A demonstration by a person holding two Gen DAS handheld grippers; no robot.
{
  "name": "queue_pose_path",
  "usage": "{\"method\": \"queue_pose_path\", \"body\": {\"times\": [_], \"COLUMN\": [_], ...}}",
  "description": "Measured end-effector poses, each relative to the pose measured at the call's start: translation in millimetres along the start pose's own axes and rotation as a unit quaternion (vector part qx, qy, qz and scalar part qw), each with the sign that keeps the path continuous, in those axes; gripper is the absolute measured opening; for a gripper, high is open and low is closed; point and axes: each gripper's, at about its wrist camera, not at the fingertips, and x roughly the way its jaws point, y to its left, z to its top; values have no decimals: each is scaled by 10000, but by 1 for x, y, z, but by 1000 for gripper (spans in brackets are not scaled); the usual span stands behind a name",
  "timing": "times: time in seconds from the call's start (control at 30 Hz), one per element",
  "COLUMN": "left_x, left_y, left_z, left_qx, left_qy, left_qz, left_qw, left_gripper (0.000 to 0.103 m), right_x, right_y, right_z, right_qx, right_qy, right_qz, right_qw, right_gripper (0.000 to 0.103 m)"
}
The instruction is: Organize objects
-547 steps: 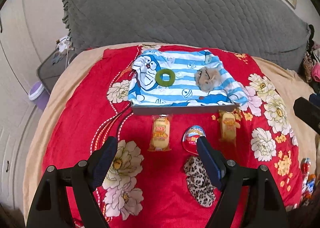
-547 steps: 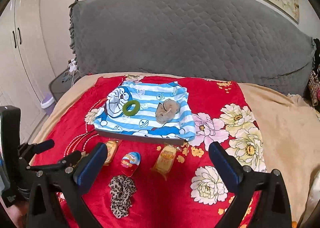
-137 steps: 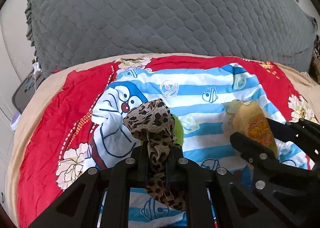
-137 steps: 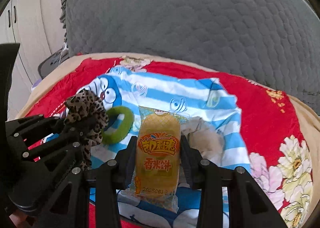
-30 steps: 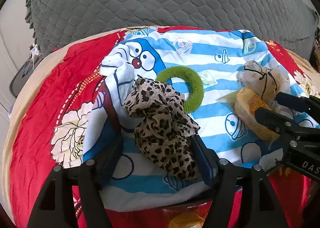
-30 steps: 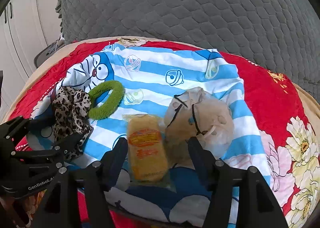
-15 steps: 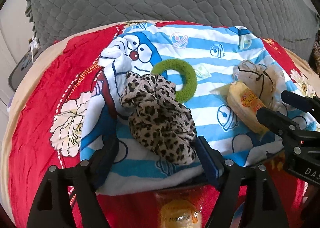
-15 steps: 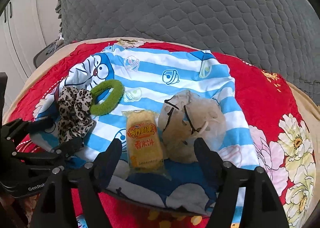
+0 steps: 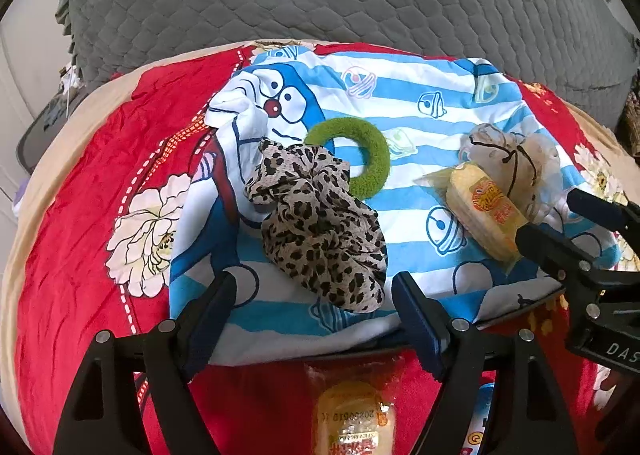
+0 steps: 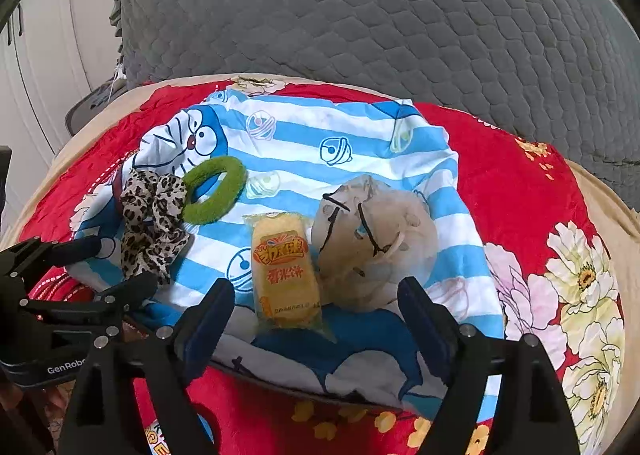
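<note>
A bed with a red floral blanket point(image 9: 92, 183) carries everything. On the blanket lies a blue-and-white striped cartoon cloth point(image 10: 304, 135), draped over a flat board whose dark edge shows along its near side. Nearer the camera than that cloth, directly on the blanket, lies a yellow wrapped snack point(image 9: 354, 421); just right of the snack is part of a blue-and-white package point(image 9: 478, 421), mostly hidden. Behind the cloth rises a grey quilted headboard point(image 10: 360, 15)
</note>
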Motion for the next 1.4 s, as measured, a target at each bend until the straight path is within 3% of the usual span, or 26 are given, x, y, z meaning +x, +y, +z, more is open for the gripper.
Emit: {"method": "queue_pose_path", "body": {"times": [0.17, 0.43, 0.67, 0.93, 1.4], "left_x": [-4, -13, -24, -37, -58], "left_y": [0, 3, 2, 2, 7], "left_z": [-2, -4, -10, -18, -31], "left_qx": [-1, -95, -35, -51, -185], "left_qy": [4, -73, -117, -88, -131], "left_qz": [-51, -147, -194, -317, -238], "left_qw": [10000, 9998, 9997, 9994, 9995], "left_gripper": [91, 92, 92, 92, 92], "right_x": [-6, -27, -31, -40, -60], "right_y": [-1, -9, -11, 4, 0], "right_z": [-4, -21, -23, -27, -33], "right_qx": [63, 489, 542, 315, 540], "right_qy": [-35, -343, -271, -243, -216], "right_qz": [90, 347, 364, 424, 432], "right_qw": [9999, 9976, 9975, 9983, 9974], "right_gripper": [87, 98, 102, 102, 102]}}
